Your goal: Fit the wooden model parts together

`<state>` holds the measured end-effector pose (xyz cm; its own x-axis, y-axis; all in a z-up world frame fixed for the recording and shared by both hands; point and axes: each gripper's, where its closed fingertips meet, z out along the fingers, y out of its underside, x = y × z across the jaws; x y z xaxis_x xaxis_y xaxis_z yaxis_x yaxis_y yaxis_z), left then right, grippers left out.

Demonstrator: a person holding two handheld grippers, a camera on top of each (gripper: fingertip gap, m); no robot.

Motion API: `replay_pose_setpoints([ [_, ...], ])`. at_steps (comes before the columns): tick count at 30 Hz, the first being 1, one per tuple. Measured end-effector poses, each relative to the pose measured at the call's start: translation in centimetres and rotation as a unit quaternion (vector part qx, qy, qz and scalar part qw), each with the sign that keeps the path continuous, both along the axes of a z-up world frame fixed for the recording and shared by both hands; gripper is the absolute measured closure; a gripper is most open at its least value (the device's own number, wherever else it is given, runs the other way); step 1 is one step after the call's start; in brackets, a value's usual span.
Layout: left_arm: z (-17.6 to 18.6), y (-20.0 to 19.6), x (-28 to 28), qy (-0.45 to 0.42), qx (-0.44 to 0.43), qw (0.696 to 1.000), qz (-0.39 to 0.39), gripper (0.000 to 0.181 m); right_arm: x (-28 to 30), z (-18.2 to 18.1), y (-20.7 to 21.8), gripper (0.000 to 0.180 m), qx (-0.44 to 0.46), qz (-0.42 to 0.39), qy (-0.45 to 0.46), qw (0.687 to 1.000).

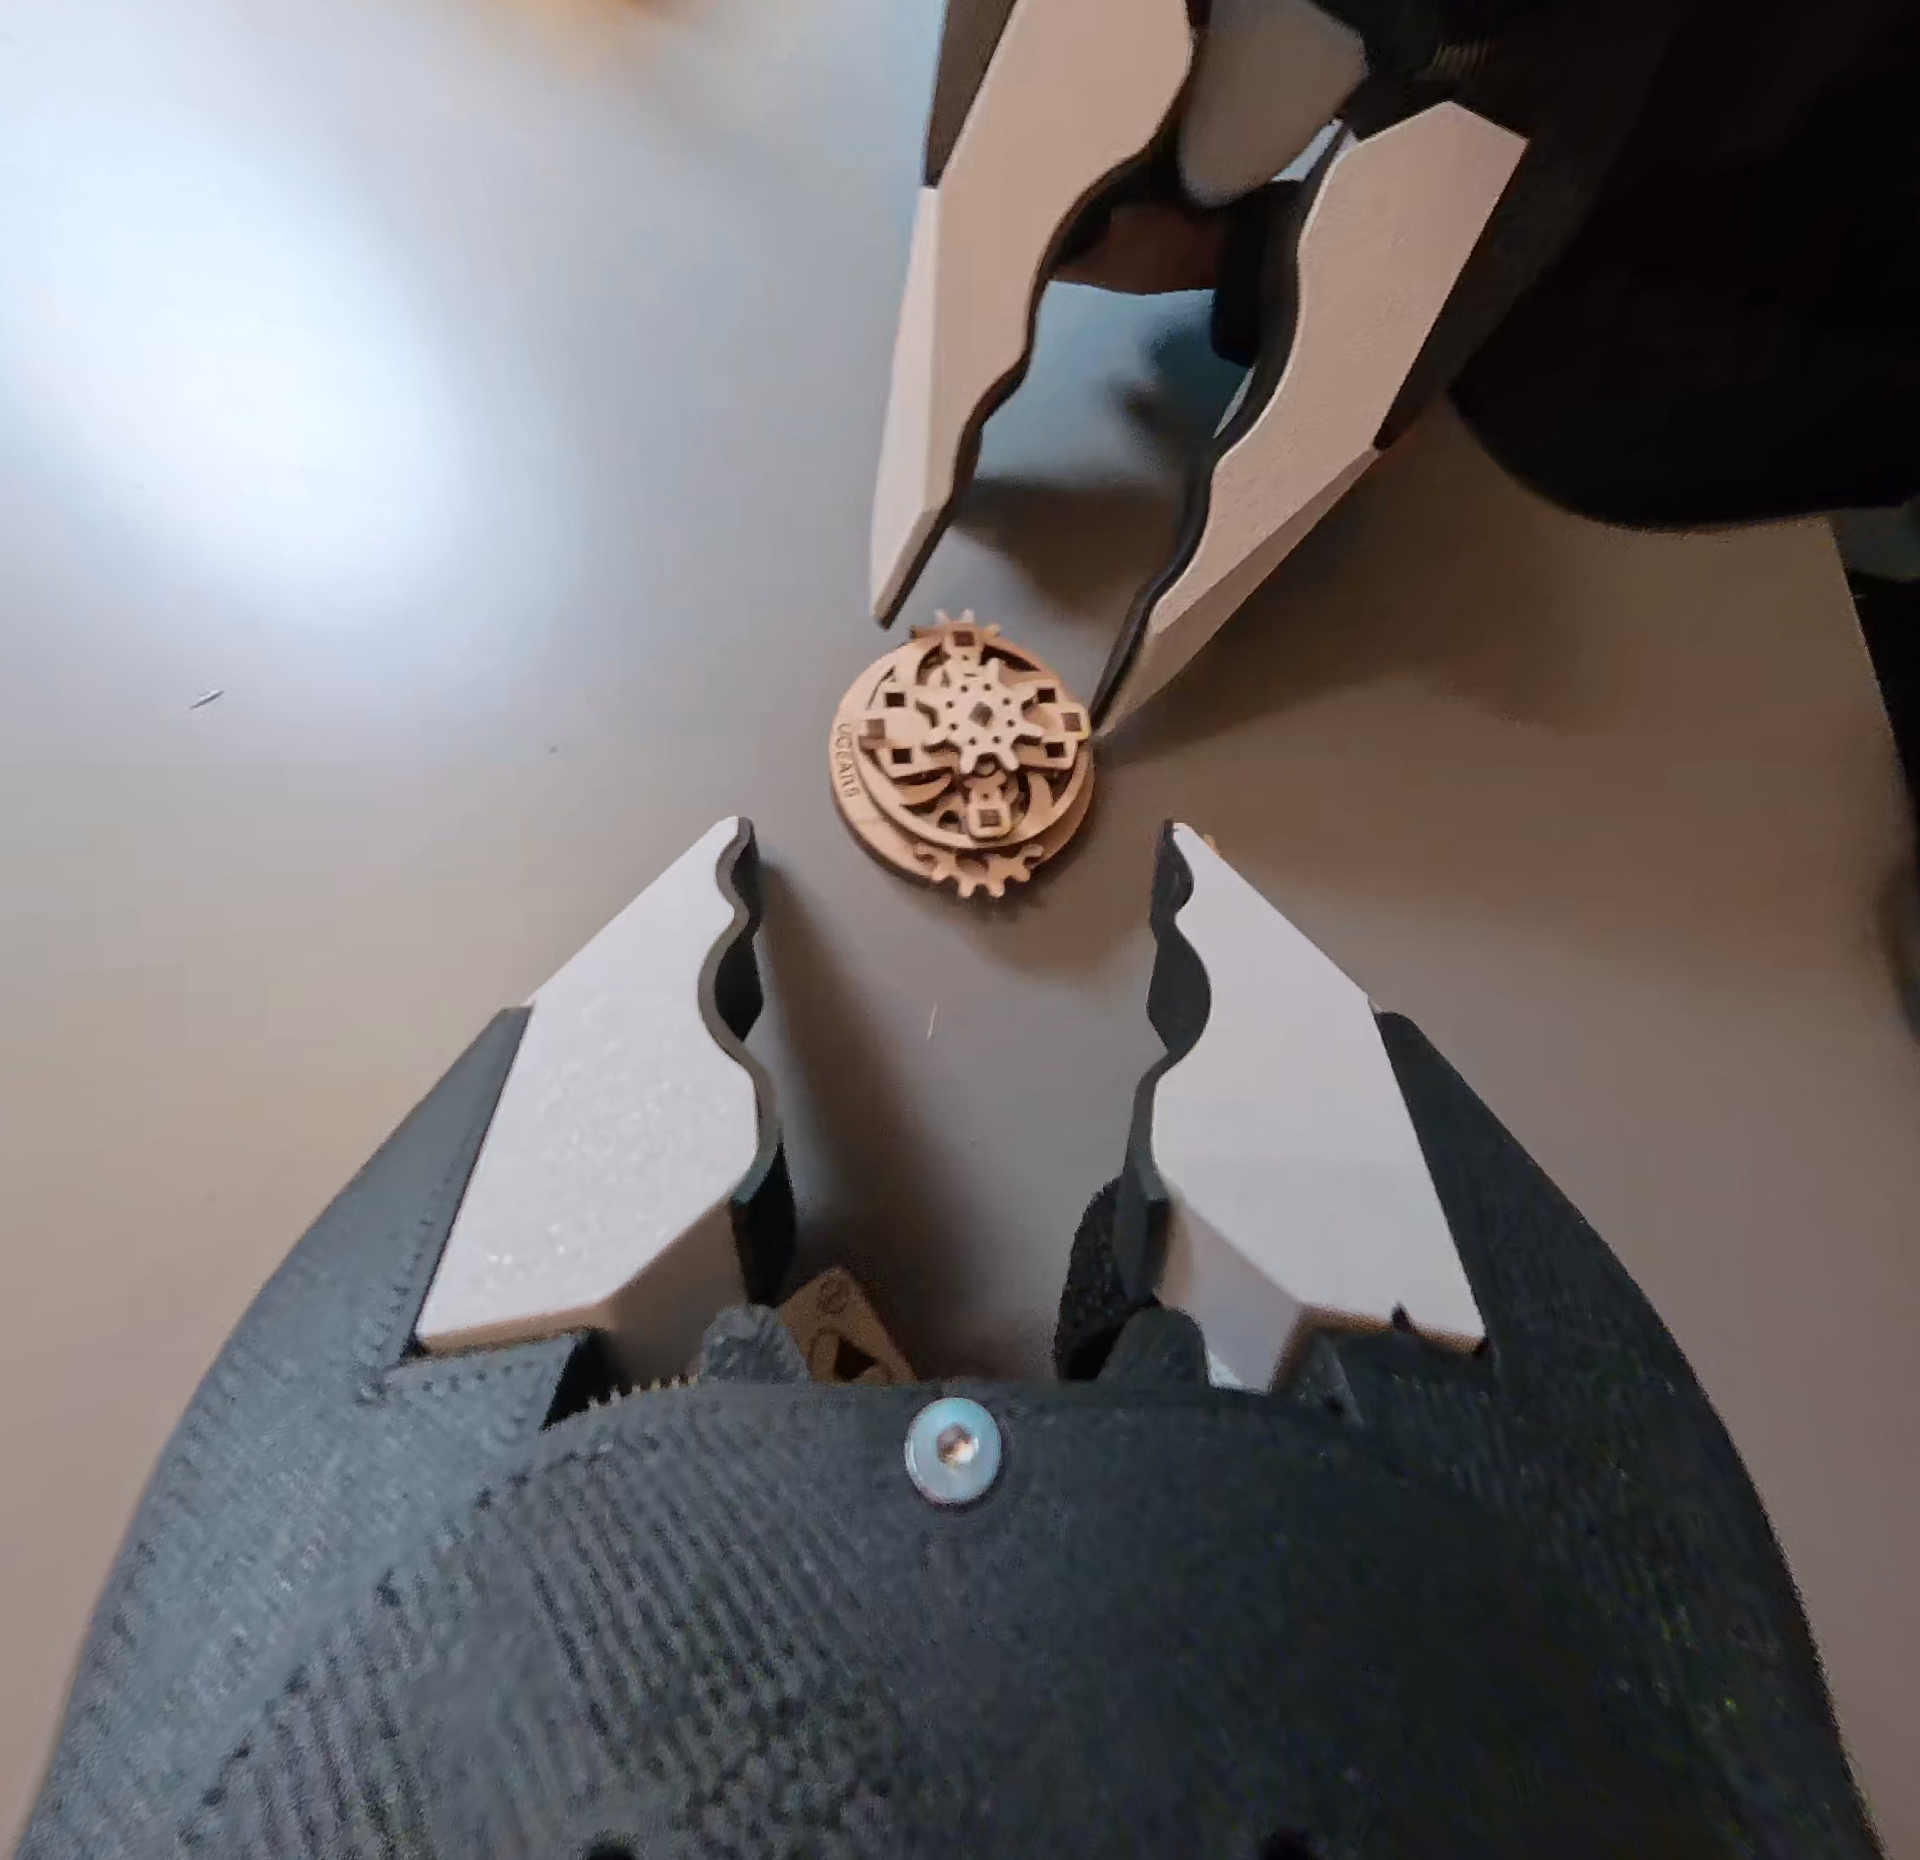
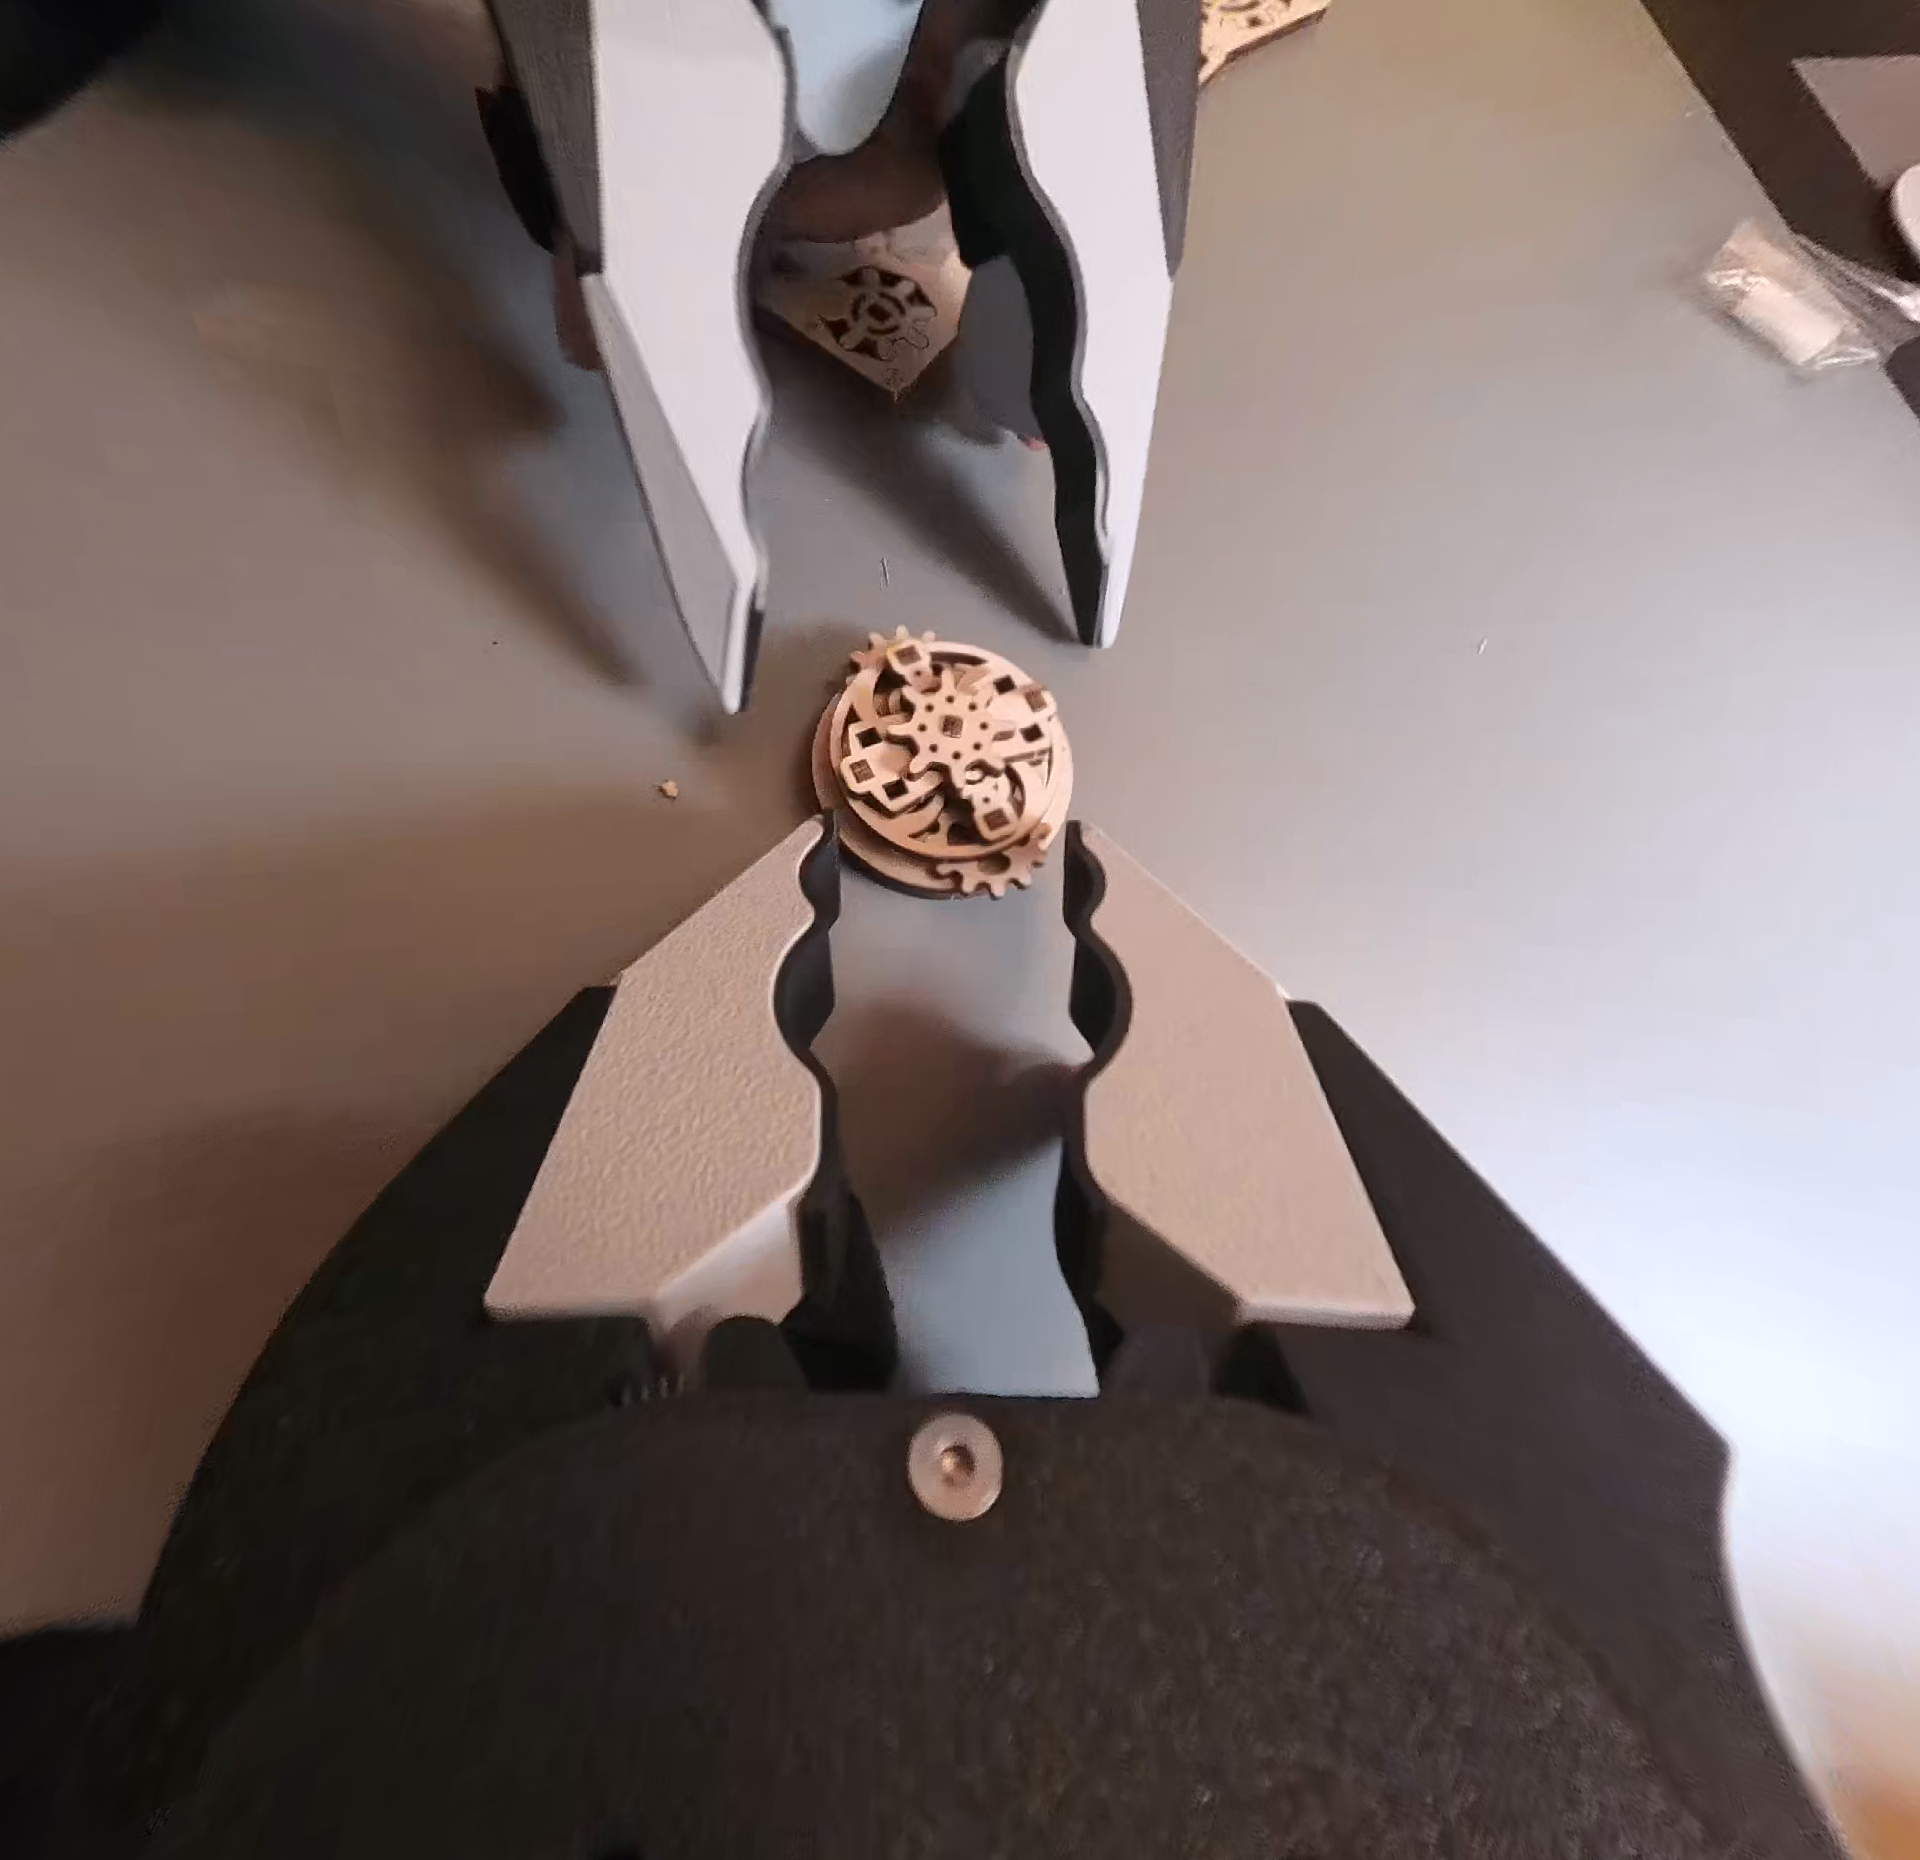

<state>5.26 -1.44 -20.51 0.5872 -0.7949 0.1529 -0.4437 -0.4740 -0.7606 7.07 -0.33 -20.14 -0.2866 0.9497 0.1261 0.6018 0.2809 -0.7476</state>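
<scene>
A small round wooden gear model (image 1: 964,756) lies flat on the grey table (image 1: 416,875), with a star-shaped wheel on top and small cogs at its rim. My left gripper (image 1: 958,836) is open and empty, its tips just short of the model's near edge. My right gripper (image 1: 992,672) comes in from the far side, open, with one fingertip (image 1: 1103,719) at the model's right edge. In the right wrist view the model (image 2: 940,761) sits just beyond my open right gripper (image 2: 951,828), whose tips flank its near edge. The left gripper (image 2: 914,667) stands open opposite.
A cut wooden sheet piece (image 2: 883,324) lies behind the left gripper, and another (image 2: 1257,2) lies farther back. A clear plastic bag (image 2: 1787,304) sits at the right by the table's dark edge. A wood crumb (image 2: 665,790) lies left of the model. Only a small space, under 4 cm, lies between the two pairs of fingers.
</scene>
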Motion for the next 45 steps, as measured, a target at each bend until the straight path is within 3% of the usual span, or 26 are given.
replay_pose_setpoints([
  [1, -0.1, 0.0, 0.4, 0.005, 0.005, 1.000, -0.004, 0.106, -0.1, 0.0, 0.0, 0.138, 0.000, -0.004, -0.002, 1.000],
  [8, -0.7, 0.7, 1.2, 0.047, 0.042, 0.998, -0.024, 0.129, -0.2, 0.0, 0.1, 0.138, 0.004, -0.009, -0.004, 1.000],
  [29, -0.7, 0.9, 1.1, 0.046, 0.046, 0.998, -0.008, 0.132, 1.2, 0.0, -0.4, 0.134, -0.056, -0.028, -0.050, 0.997],
  [33, -0.7, 0.8, 1.3, 0.045, 0.046, 0.998, -0.013, 0.125, 0.7, 0.1, -0.3, 0.140, -0.062, -0.035, -0.036, 0.997],
  [45, -0.8, 0.8, 1.7, 0.045, 0.040, 0.998, -0.004, 0.128, 0.8, 0.2, -0.7, 0.128, -0.094, -0.045, -0.052, 0.993],
])
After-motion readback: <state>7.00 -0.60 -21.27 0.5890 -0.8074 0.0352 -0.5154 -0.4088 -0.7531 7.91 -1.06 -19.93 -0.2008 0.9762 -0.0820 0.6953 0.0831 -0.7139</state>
